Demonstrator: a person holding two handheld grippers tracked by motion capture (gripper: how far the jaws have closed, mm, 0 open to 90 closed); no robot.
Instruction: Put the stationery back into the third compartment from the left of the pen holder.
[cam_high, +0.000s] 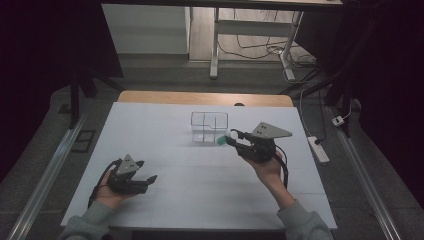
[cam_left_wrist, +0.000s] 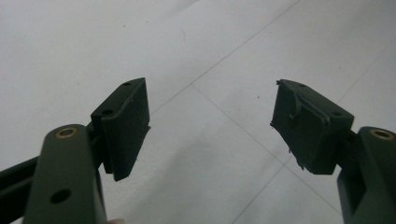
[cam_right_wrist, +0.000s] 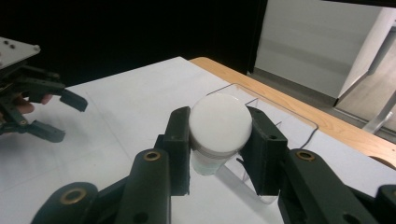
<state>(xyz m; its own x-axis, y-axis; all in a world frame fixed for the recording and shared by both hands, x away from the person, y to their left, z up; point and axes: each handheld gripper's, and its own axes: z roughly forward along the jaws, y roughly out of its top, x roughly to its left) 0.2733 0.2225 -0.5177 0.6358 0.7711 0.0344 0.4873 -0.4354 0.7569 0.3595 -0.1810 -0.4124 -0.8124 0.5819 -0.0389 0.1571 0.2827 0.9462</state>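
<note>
1. The right tongs (cam_right_wrist: 219, 140) clamp a small bottle (cam_right_wrist: 218, 128) with a white cap, one jaw on each side just under the cap.
2. In the high view the right tongs (cam_high: 231, 139) hold the bottle (cam_high: 226, 138) above the desk (cam_high: 200, 195), just right of a clear divided box (cam_high: 209, 127); a greenish part of the bottle shows below the cap.
3. In the right gripper view the box (cam_right_wrist: 280, 112) sits just beyond the bottle, near the desk's far wooden edge (cam_right_wrist: 289, 105).
4. The left tongs (cam_left_wrist: 210, 126) are wide apart with nothing between the jaws, only bare white desk (cam_left_wrist: 93, 42) with thin seam lines below.
5. In the high view the left tongs (cam_high: 148, 171) sit low at the desk's near left, held by the left hand (cam_high: 107, 192), well apart from the box.
6. The right hand (cam_high: 267, 167) grips its tool from beneath, a grey three-cornered plate (cam_high: 269, 131) on top.
7. The right gripper view also catches the left tongs (cam_right_wrist: 63, 116) open at its left edge.
</note>
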